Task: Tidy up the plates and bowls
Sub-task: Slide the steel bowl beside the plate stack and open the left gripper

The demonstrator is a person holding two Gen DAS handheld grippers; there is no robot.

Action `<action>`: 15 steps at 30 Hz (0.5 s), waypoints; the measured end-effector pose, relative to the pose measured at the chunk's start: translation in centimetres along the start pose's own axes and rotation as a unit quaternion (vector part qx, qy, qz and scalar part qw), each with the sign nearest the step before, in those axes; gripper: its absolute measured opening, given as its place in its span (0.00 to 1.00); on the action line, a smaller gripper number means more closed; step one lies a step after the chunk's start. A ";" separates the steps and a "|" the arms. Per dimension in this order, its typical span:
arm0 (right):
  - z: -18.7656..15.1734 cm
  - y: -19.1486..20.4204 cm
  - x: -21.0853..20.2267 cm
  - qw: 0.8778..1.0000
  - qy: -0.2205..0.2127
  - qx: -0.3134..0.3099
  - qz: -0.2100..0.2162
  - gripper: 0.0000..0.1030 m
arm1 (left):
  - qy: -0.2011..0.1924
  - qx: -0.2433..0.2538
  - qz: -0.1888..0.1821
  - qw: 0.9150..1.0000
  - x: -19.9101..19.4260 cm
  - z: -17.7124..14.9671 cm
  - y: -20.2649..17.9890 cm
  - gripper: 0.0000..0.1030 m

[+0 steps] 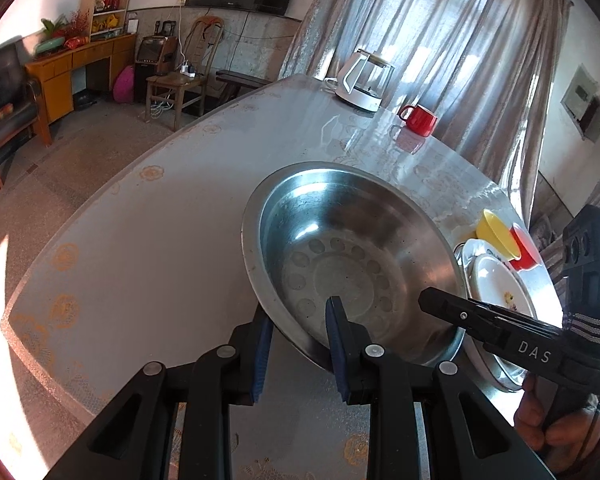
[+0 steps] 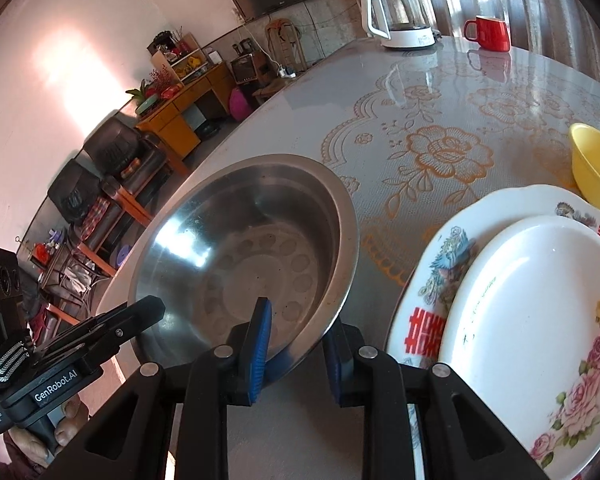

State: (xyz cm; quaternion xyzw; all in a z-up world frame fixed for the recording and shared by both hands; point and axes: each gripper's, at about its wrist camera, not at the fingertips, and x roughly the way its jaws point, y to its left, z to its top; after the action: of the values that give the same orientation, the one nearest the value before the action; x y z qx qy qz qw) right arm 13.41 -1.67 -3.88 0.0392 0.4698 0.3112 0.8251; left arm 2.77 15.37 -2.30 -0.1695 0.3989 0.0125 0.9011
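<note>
Our left gripper [image 1: 300,332] has its blue pads astride the near rim of the steel basin [image 1: 352,256], one finger outside the wall and the other [image 1: 336,332] inside the bowl, the gap narrow and pinched on the rim. Our right gripper [image 2: 296,344] does the same from the other side: one blue pad [image 2: 260,332] stands inside the steel basin [image 2: 244,256] and its partner sits under the outer rim, so both hands grip the one vessel. In the left view we see the right gripper reaching in from the right edge, and a hand [image 1: 556,428] wrapped round its handle. The basin is round, so it has no long axis to speak of; its mouth faces up and tips a little toward us, the near rim raised in the pads and the far rim low over the table [image 1: 148,248], though we cannot tell whether it touches. Just beside the basin, on its right, lie two stacked plates [image 2: 540,304], the smaller rose-patterned one on the larger. Beyond them is a yellow bowl [image 2: 596,164], and in the left view a red bowl [image 1: 526,248] behind that one. Well apart, at the table's far edge, stand a white kettle [image 1: 362,80] and a red mug [image 1: 420,120].
</note>
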 end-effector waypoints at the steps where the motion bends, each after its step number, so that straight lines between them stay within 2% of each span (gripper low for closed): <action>1: -0.1 0.2 -0.1 1.000 0.000 -0.001 0.000 0.24 | -0.001 0.002 0.002 1.000 0.0 0.0 -0.1 0.27; 15: -0.7 0.5 -0.8 1.000 -0.004 -0.014 0.001 0.30 | -0.011 0.016 0.021 1.000 -0.6 -0.5 -0.2 0.31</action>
State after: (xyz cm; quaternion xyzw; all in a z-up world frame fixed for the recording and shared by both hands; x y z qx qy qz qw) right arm 12.33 -1.88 -3.47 0.0291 0.4617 0.3183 0.8275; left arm 2.02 15.12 -2.13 -0.1462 0.3923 0.0270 0.9078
